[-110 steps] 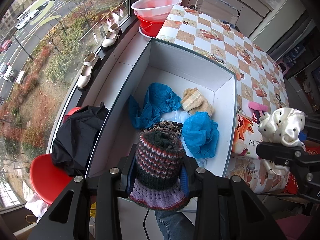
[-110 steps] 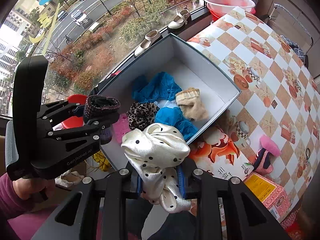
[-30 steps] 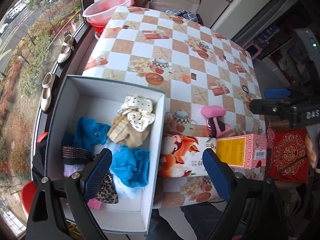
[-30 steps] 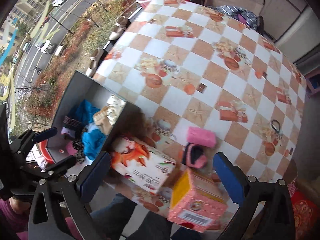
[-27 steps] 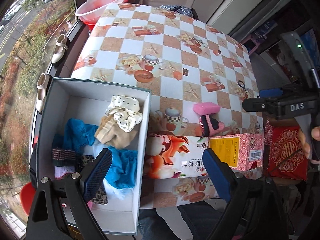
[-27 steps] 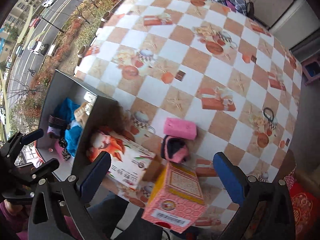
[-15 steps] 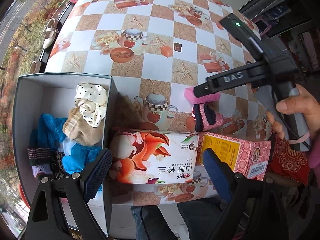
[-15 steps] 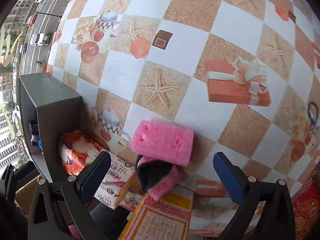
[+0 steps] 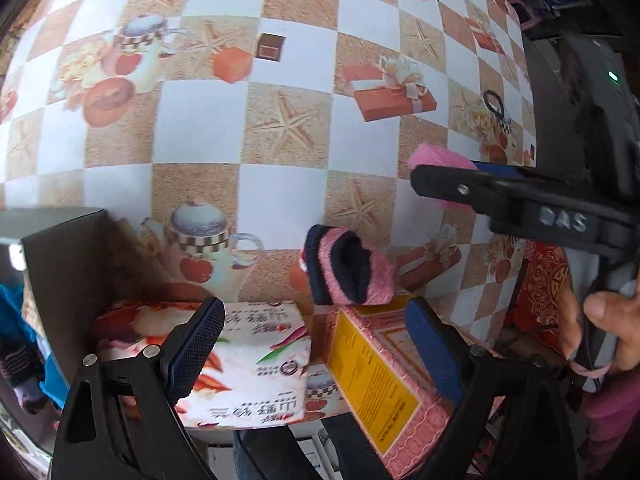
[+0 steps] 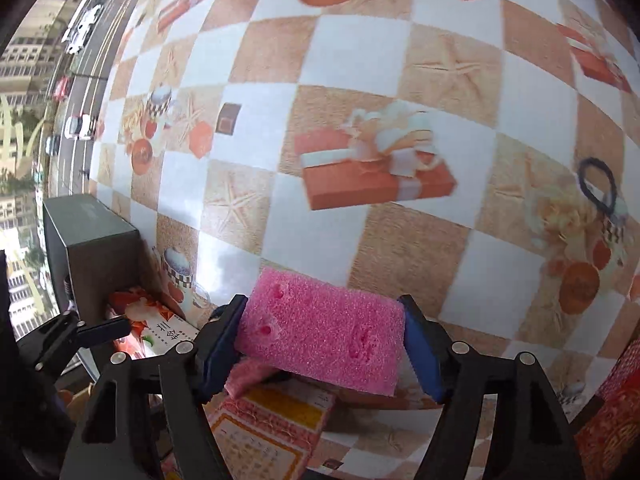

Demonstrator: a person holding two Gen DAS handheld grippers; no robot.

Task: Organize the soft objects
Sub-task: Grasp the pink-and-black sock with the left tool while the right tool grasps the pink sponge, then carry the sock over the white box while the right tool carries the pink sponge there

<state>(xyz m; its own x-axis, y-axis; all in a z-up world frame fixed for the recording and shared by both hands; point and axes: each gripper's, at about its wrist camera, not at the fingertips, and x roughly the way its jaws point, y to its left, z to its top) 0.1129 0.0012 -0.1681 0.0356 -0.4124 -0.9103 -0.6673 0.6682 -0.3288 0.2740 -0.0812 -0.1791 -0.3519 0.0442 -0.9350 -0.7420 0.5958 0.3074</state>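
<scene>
Risk: the pink sponge point(image 10: 320, 336) is compressible, and an off-centre squeeze could be letting it pivot or spring out during the lift. The pink-and-navy sock point(image 9: 347, 266) is resting against the pink carton point(image 9: 384, 380) at the surface point(image 9: 200, 140) edge, so a push from the left tongs point(image 9: 312, 344) could be nudging it off toward 6 o'clock.

The right tongs point(image 10: 322, 340) have just been closing; both pads are pressing the sponge's ends, grasping it. The left tongs are standing wide and released, straddling the sock from 6 o'clock without contact. The storage box point(image 9: 60, 240) is sitting at 9 o'clock.
</scene>
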